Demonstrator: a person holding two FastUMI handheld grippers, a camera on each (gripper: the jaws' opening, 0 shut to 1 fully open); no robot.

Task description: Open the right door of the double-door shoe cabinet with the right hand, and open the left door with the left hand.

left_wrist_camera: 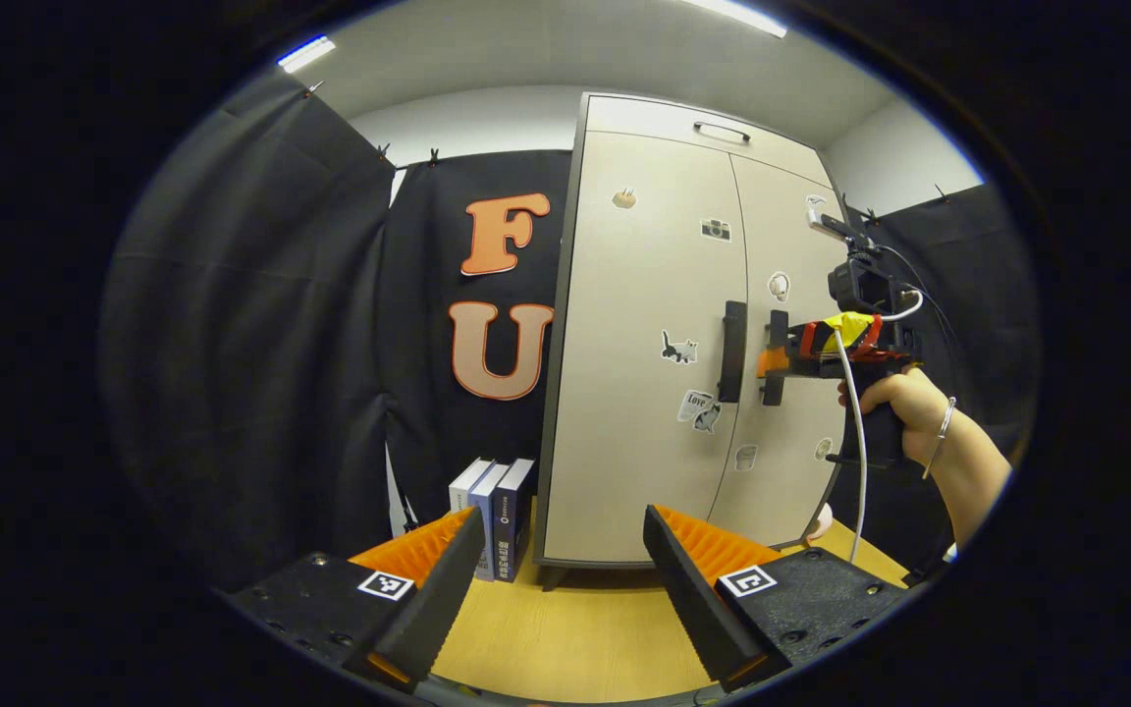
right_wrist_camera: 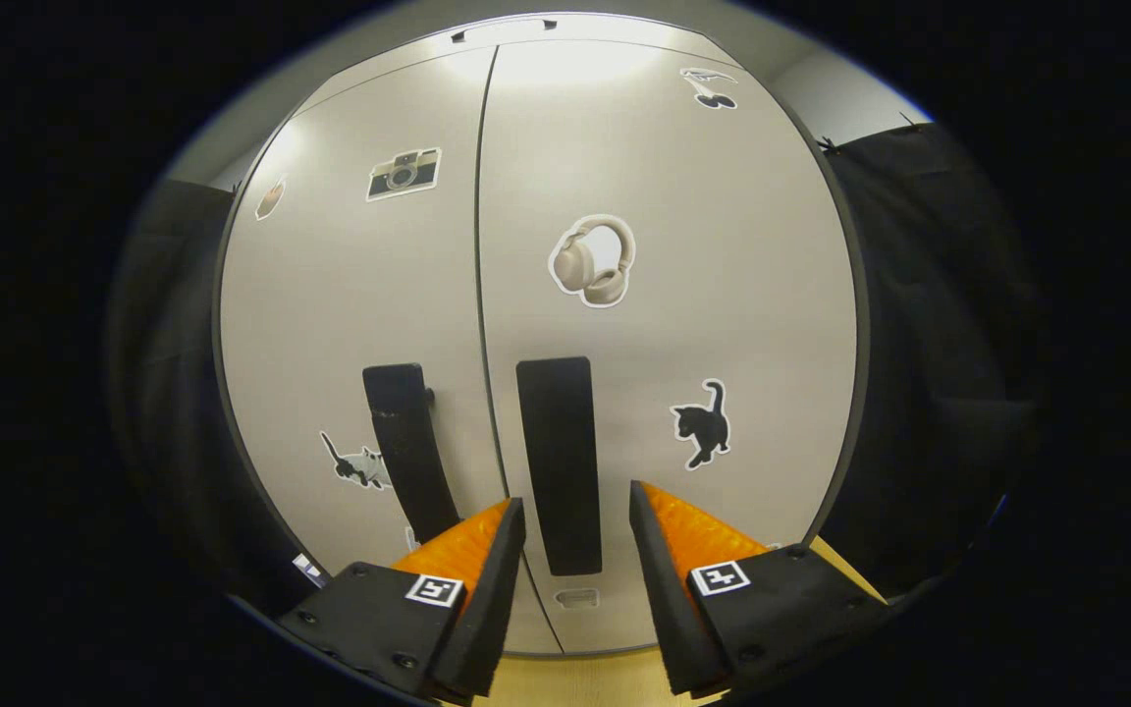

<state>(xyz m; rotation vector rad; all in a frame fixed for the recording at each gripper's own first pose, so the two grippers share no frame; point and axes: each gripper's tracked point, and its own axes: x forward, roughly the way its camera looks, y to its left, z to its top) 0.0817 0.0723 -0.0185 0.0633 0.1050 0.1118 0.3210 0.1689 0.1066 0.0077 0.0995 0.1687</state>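
Risk, right side: the right tool (right_wrist_camera: 575,550) straddles the lower end of the right handle (right_wrist_camera: 556,462) with its fingers not yet pressing on it; closing off-centre could let one finger slip past the bar, and the pull would then fail.
Risk, left side: the left handle (left_wrist_camera: 732,351) sits just beside the right one; a drifting approach could catch the wrong bar or bump the right tool (left_wrist_camera: 772,361).
Right tool: jaws parted, handle between them, no firm grip evident; nothing held.
Left tool (left_wrist_camera: 556,579): wide open, empty, over the table (left_wrist_camera: 575,628), well short of the cabinet.
Ahead of left tool: books (left_wrist_camera: 492,516) stand left of the shoe cabinet (left_wrist_camera: 654,295).
Doors: right door (right_wrist_camera: 664,295) and left door (right_wrist_camera: 359,295) both appear shut.
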